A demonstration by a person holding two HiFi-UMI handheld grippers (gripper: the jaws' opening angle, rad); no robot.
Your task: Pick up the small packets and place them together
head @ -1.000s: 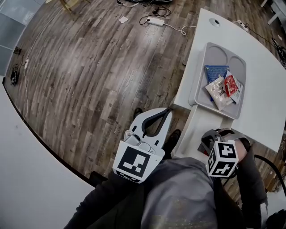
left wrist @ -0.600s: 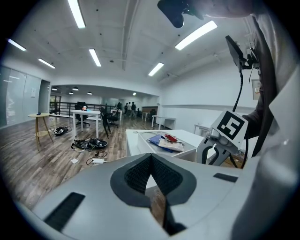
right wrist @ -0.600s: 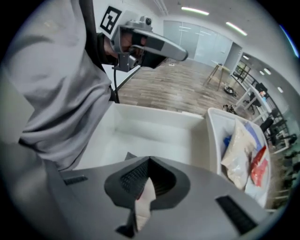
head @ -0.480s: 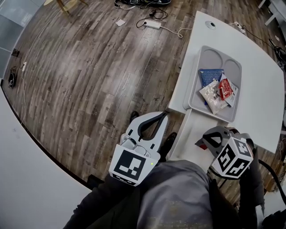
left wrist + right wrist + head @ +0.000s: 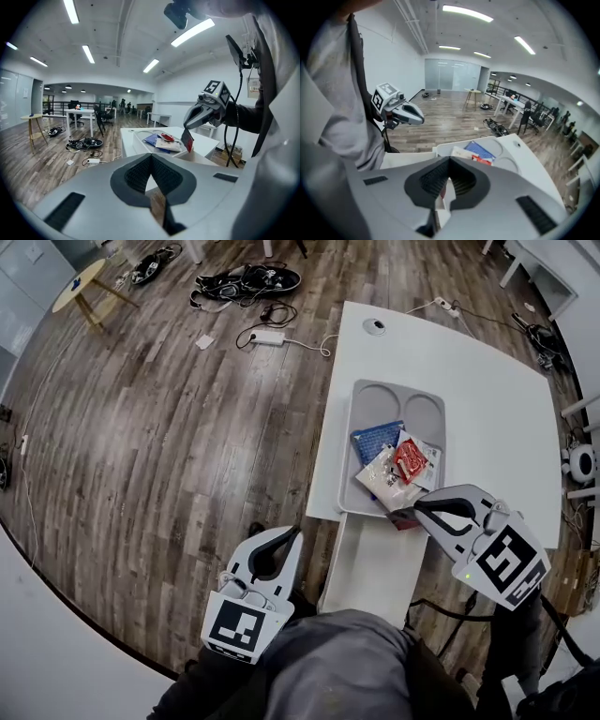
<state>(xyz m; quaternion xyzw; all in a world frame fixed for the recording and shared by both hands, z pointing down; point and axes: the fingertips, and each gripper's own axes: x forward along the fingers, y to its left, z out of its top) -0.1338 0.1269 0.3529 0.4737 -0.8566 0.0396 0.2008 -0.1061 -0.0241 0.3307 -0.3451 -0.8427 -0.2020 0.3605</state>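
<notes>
Jaws of right gripper [image 5: 415, 513] pinch a red packet [image 5: 403, 519] just short of tray [image 5: 343, 486], pile [image 5: 394, 470] lying beyond; left gripper [image 5: 292, 534], closed and empty, sits farther off.

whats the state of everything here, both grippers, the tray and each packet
left gripper: shut, empty, out over the floor
right gripper: shut on a packet
held packet: red, pinched in the right gripper by the tray's near end
tray: flat on the table, both round wells empty
blue packet: lying in the tray
white packet: lying in the tray, overlapping the blue one
red packet: lying on top of the pile
</notes>
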